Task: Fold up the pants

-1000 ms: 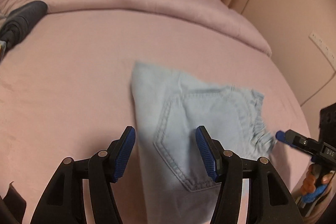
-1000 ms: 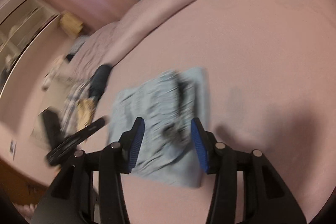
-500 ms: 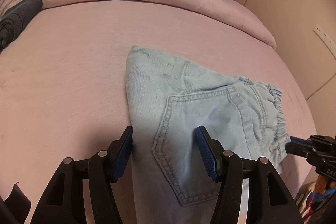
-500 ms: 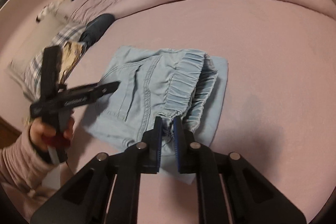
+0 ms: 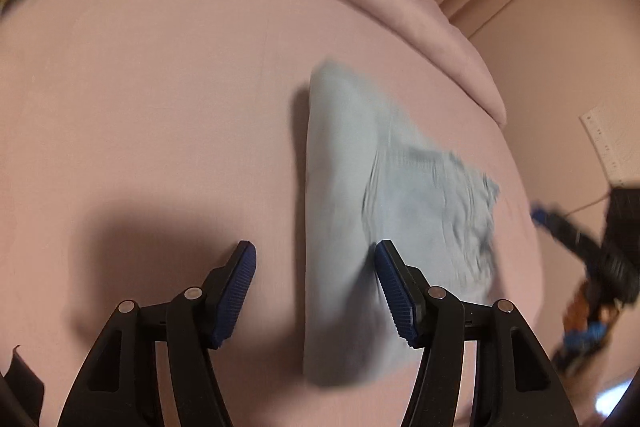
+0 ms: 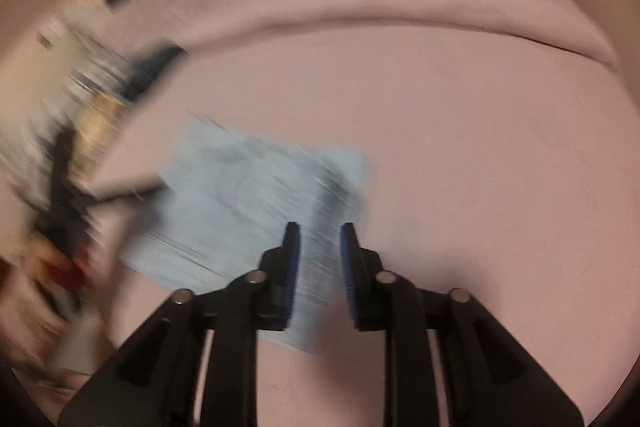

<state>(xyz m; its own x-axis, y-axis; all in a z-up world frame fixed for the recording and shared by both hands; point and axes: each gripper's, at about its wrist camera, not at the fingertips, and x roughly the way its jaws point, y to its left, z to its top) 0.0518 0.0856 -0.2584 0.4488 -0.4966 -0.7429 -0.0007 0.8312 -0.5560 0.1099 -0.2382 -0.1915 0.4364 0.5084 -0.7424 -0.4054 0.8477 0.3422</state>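
My left gripper [image 5: 316, 291] hangs wide open over the pink bedspread [image 5: 160, 107], holding nothing, with the folded light-blue denim pants [image 5: 360, 227] lying flat between and beyond its fingers. My right gripper [image 6: 318, 267] (its view is badly blurred) is parted a little above the waistband end of the pants [image 6: 248, 211], gripping nothing.

Black angular linkage arms on left gripper [image 5: 314, 291] and right gripper [image 6: 318, 269], silver round pivot screws [image 5: 193, 293] at joints, ribbed blue pads [image 5: 394, 297] lining fingers.
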